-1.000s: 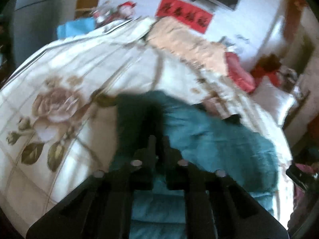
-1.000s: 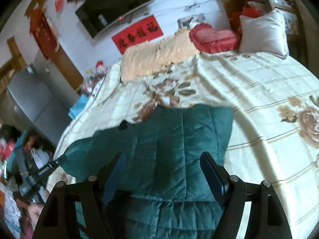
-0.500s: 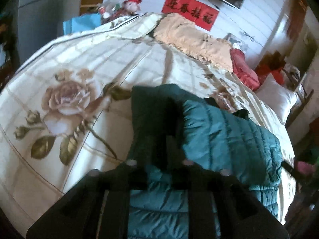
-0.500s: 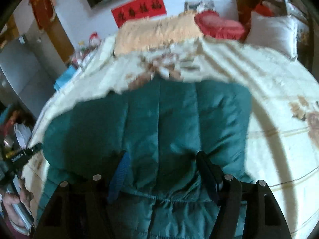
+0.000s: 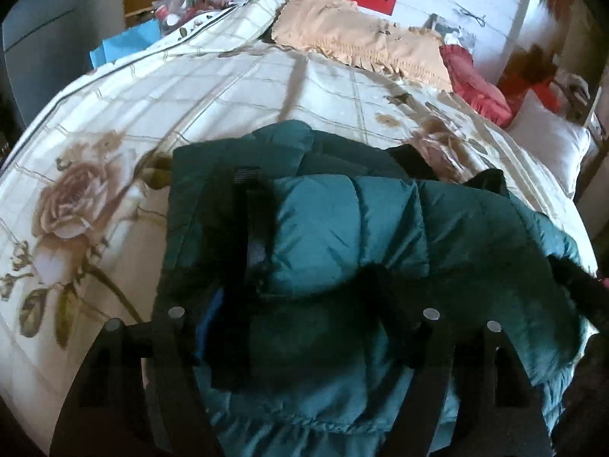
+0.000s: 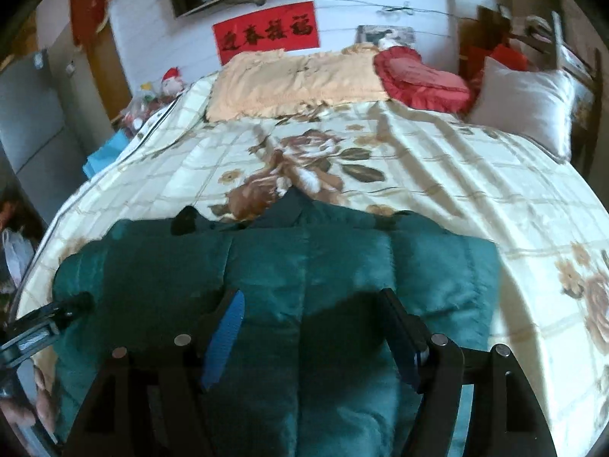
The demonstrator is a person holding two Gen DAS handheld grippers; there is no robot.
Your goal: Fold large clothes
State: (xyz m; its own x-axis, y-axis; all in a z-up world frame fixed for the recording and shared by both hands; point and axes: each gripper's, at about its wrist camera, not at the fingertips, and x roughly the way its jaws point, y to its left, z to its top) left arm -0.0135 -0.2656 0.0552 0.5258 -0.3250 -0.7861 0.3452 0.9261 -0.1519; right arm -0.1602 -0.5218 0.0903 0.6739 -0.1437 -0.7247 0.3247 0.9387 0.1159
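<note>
Left wrist view shows the left gripper (image 5: 304, 266) with jaws spread over a folded sleeve of the teal puffer jacket (image 5: 342, 228) on the bed (image 5: 228, 87), while the right gripper (image 6: 312, 327), jaws also apart, hovers over the jacket back, so I judge the other sleeve needs gripping next.

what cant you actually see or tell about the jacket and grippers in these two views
- Jacket lower hem: cut off by the bottom edge and the gripper frames, both views.
- Left gripper fingertips: dark and blurred against the fabric, left wrist view; contact unclear.
- Jacket sleeves: folded under or hidden, right wrist view.
- Right gripper: open above the jacket; contact unclear.
</note>
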